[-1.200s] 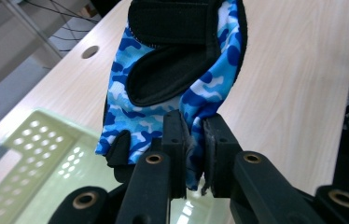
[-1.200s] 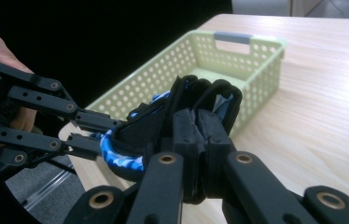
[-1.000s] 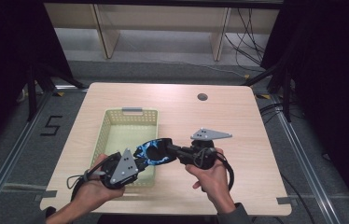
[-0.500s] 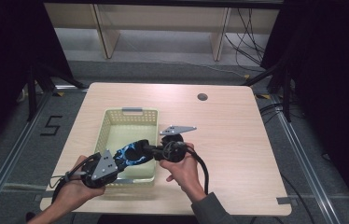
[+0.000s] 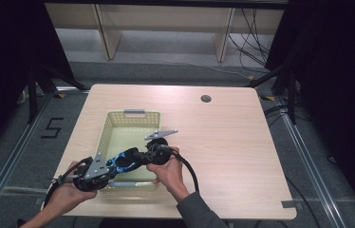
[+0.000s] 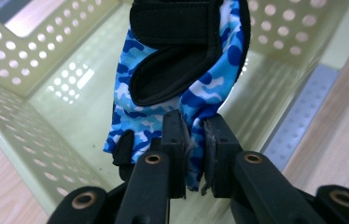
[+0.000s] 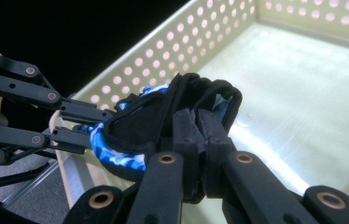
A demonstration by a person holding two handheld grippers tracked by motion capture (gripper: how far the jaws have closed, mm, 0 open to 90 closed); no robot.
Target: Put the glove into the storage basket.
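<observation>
A pale wooden table [image 5: 223, 142] is standing in a dim room with dark curtains at the sides, and a perforated yellow-green plastic basket [image 5: 118, 124] is sitting on its near left part. The left gripper [image 6: 193, 156] is pinching its jaws nearly closed on the fingertip edge of a blue camouflage fingerless glove [image 6: 182, 70], while the right gripper [image 7: 199, 140] is clamping its jaws just as tightly on the black wrist-strap end. Between them the glove is hanging stretched over the near end of the basket, above its floor rather than lying on it. In the high view the two hands are flanking the basket's near wall, the left hand [image 5: 69, 192] at the corner, the right hand [image 5: 168, 168] just beside it. The glove looks light and limp, thin stretch fabric with a stiffer padded palm and strap; it will likely sag and fold once either end is freed. The strap or a hemmed edge offers the surest hold.
</observation>
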